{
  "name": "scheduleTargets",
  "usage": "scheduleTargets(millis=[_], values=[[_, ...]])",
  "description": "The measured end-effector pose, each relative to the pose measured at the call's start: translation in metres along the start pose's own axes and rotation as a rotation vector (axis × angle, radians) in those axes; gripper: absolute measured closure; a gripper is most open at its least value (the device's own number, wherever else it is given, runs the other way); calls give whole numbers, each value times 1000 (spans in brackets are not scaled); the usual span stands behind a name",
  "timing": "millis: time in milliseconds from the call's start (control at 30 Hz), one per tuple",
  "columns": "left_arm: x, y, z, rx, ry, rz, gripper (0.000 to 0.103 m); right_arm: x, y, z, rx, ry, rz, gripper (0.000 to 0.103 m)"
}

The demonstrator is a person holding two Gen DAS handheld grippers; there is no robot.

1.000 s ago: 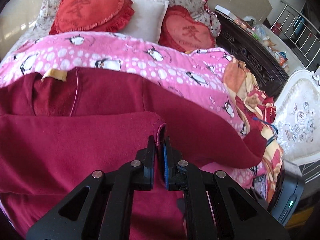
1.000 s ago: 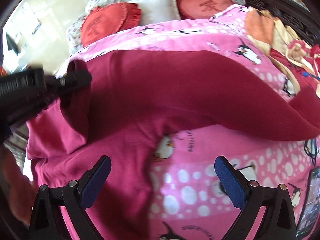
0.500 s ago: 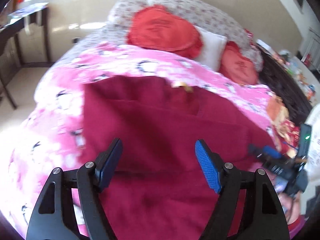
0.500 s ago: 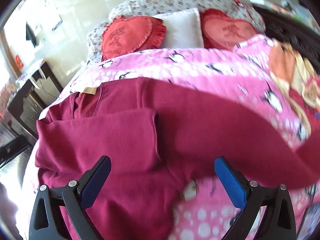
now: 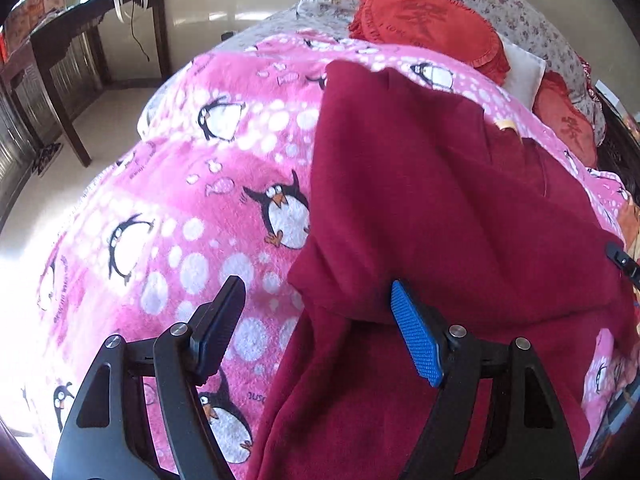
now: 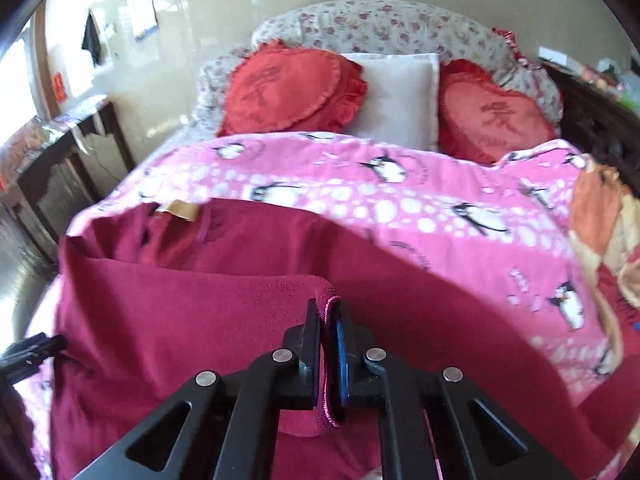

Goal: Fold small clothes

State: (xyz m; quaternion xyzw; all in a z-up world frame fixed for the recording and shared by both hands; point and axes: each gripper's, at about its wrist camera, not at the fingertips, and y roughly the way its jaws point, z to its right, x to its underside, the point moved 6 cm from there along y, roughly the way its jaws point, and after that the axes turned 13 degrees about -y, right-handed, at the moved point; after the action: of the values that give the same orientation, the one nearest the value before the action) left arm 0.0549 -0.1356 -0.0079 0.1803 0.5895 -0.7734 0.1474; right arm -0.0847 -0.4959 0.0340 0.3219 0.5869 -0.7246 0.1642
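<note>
A dark red long-sleeved top (image 5: 440, 208) lies spread on a pink penguin blanket (image 5: 192, 208); one sleeve is folded across its body. My left gripper (image 5: 316, 328) is open and empty, just above the top's left edge near the armpit fold. My right gripper (image 6: 328, 344) is shut on the cuff of the folded sleeve (image 6: 326, 308), with the pink hem pinched between the pads. The top's body (image 6: 180, 320) and its tan neck label (image 6: 180, 210) show in the right wrist view. The left gripper's tip (image 6: 28, 354) shows at the left edge there.
Two red heart cushions (image 6: 288, 88) and a white pillow (image 6: 400, 96) lie at the head of the bed. A dark wooden table (image 5: 72, 40) stands left of the bed. An orange patterned quilt (image 6: 600, 220) lies on the bed's right side.
My left gripper let go of the sleeve cuff, opened and swung to the top's left edge. My right gripper moved in and shut on that cuff.
</note>
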Motion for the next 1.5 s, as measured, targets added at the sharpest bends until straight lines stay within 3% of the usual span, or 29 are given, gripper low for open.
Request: scheduleTargets(millis=[67,167,233,300,333,433,500,600,767,1000,1067,1133,1267,1333,1367,1400,1500], values=[[3,0,1,2,0,-5,27,10,10,16,-6,83,-34,97],[-1,-9,0,-2,1,16,27,17,8,28,-80,187,-20,97],[-8,-19,-1,-10,-1,67,27,16,-2,29,-44,190,-51,78],[-15,-25,0,-10,3,104,27,9,-18,21,-69,190,5,71],[-18,-23,1,-19,10,108,27,3,-26,11,-123,178,45,70],[-17,-9,-5,-80,4,77,27,-22,-30,-53,-329,21,67,68],[-12,-4,-14,-74,-39,59,27,-32,-25,-90,-383,-91,64,68],[-8,-2,-26,-20,-107,46,27,-51,-7,-148,-380,-300,80,68],[-7,-3,-25,-13,-101,49,27,-69,31,-207,-381,-479,57,68],[-9,1,-27,4,-96,49,26,-66,69,-238,-416,-635,10,68],[-9,1,-27,8,-92,53,26,-67,70,-240,-413,-650,15,71],[-8,0,-28,10,-92,55,26,-68,72,-240,-432,-640,-17,98],[-8,-3,-32,35,-109,57,26,-78,58,-224,-396,-580,11,99],[-8,-4,-35,39,-123,58,26,-86,55,-212,-325,-525,44,102],[-8,-4,-35,38,-125,59,26,-89,60,-203,-258,-501,37,102],[-8,-5,-34,31,-126,58,26,-91,68,-198,-252,-470,16,102],[-9,-13,-33,2,-112,69,26,-89,74,-191,-372,-367,-17,102]])
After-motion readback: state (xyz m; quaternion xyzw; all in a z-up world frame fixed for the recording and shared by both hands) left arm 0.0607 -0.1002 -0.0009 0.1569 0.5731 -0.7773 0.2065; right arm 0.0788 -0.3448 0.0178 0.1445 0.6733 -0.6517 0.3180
